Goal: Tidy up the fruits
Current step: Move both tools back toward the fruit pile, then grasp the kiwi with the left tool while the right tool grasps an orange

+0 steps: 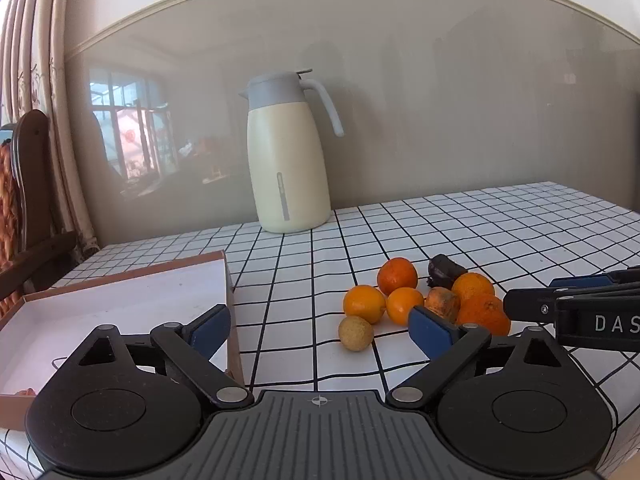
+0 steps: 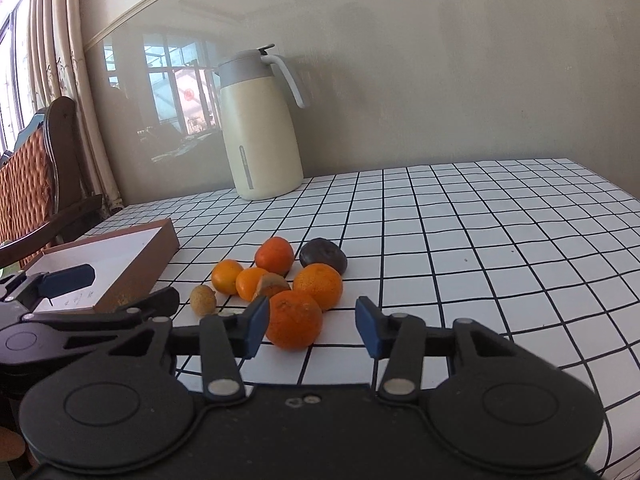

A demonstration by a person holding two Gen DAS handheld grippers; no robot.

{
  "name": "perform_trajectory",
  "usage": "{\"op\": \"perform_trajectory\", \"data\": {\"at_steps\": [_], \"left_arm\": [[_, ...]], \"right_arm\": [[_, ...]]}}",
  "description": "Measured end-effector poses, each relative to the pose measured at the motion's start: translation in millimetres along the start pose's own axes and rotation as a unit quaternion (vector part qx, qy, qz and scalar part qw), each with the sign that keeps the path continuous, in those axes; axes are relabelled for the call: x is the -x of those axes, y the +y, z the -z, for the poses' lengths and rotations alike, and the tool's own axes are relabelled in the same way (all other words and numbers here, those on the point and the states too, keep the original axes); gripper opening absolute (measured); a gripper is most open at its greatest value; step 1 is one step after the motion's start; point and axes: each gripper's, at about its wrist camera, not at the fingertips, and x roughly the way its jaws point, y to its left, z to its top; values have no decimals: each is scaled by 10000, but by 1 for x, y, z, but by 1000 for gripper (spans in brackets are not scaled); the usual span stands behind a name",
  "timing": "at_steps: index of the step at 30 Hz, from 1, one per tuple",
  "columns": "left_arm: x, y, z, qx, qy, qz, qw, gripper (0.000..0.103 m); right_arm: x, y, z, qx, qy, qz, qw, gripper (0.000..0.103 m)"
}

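Nearest mandarin (image 2: 294,319): light, soft-skinned, rolls; grip across middle. Right gripper (image 2: 311,322) and left gripper (image 1: 320,330) jaws wide, empty.

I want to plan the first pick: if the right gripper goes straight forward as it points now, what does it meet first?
Most likely the nearest orange: it lies just ahead of the open right gripper, close to its left finger. Exact depth is unclear in this view.

Soft daylight from the left, window glare on wall (image 1: 400,100), fisheye-bent edges.
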Motion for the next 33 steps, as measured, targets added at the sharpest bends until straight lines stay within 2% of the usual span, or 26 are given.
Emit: {"op": "perform_trajectory", "data": {"at_steps": [7, 22, 26, 33], "left_arm": [[-17, -7, -1, -45, 186, -1, 9998, 88], [-36, -15, 4, -249, 401, -117, 9988, 87], [-40, -19, 4, -227, 438, -61, 9988, 87], [-53, -26, 3, -81, 555, 77, 9984, 87]], "right_arm": [[-9, -1, -3, -168, 45, -71, 9998, 40], [-38, 4, -2, -413, 398, -61, 9983, 39], [-36, 5, -2, -310, 337, -37, 9989, 33], [-24, 6, -3, -7, 78, 233, 9997, 29]]}}
